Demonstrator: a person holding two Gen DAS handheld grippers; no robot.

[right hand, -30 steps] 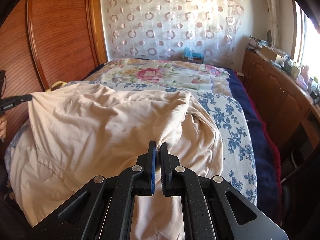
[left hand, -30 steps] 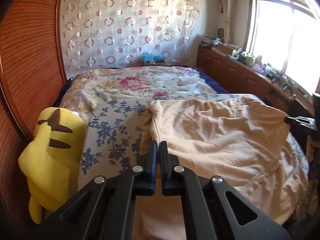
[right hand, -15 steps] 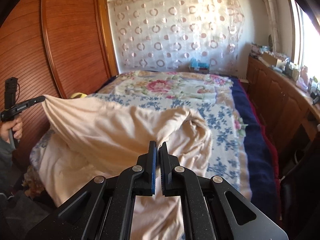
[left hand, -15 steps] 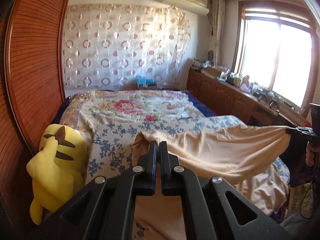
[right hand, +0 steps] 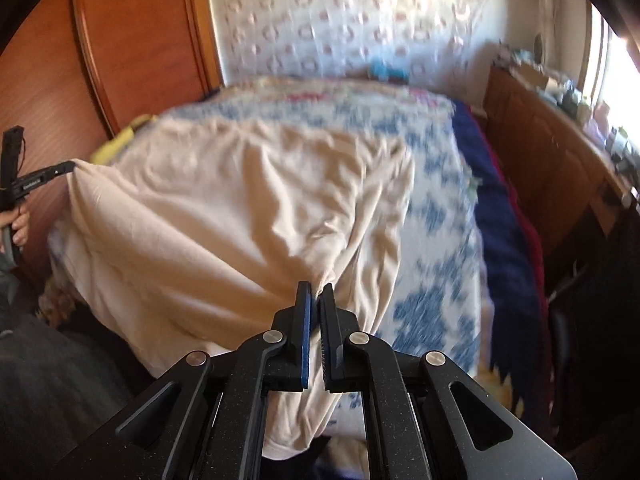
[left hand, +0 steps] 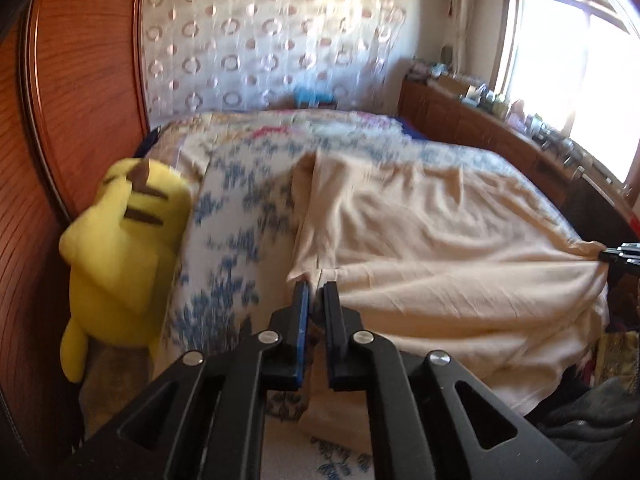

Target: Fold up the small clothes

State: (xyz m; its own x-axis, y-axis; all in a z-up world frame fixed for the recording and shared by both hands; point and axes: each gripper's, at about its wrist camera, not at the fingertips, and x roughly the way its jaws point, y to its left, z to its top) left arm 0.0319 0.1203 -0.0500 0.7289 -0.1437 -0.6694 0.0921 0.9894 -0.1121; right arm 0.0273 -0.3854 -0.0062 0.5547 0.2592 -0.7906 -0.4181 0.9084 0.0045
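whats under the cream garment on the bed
The cream garment lies over a blue-flowered sheet, which shows past its edges. What the sheet looks like directly beneath the garment is covered.

Left tool point(left hand: 316, 286) and right tool point(right hand: 315, 289) — both clamped, angled downward, well apart.

The right gripper point(right hand: 316, 294) is clamped on a bunched corner of a cream garment point(right hand: 240, 208), which spreads over the bed point(right hand: 440, 208) with its blue-flowered sheet. At the far left edge the left gripper point(right hand: 66, 167) pinches another corner, pulling the cloth taut, a hand point(right hand: 18, 222) on its handle. A wooden wardrobe point(right hand: 140, 40) stands behind, and a dotted curtain point(right hand: 360, 20) hangs beyond the bed.
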